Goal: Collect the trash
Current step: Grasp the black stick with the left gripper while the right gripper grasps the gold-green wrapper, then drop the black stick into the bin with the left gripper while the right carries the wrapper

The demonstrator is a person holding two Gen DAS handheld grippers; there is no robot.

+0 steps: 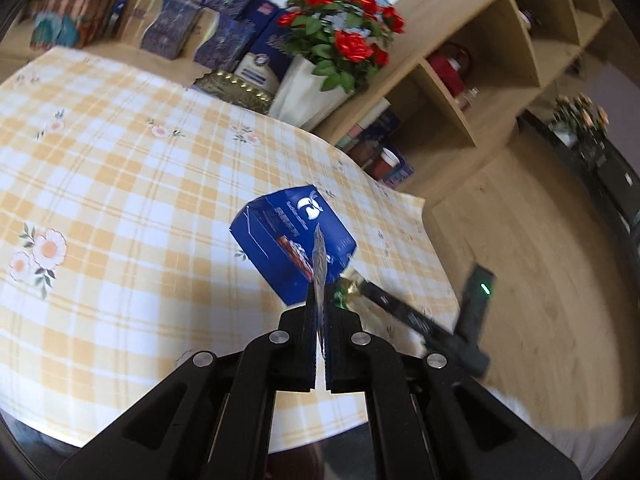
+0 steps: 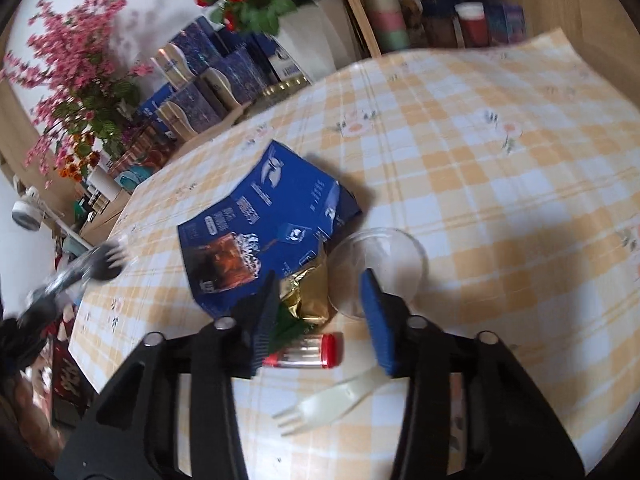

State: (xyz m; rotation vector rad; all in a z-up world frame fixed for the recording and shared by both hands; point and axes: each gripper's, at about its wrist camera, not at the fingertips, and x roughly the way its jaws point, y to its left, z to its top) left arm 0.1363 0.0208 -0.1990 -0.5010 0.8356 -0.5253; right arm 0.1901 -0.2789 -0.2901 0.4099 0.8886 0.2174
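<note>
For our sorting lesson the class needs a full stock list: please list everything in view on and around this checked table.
Flattened blue cardboard carton: one, blue, mid-table.
Clear plastic cup: one, transparent, on its side beside carton.
Crumpled foil wrapper: one, gold-green, between carton and cup.
Small clear tube: one, red-capped, near wrapper.
White plastic fork: one, white, by near edge.
Grey plastic fork: one, grey, in left gripper.
Checked tablecloth: one, yellow-white, over table.
Potted roses: one, red, behind table.
Patterned boxes: several, blue, along wall.
Wooden shelf unit: one, tan, beside table.
Left gripper: one, black, shut on grey fork.
Right gripper: one, blue-padded, open around wrapper.
</note>
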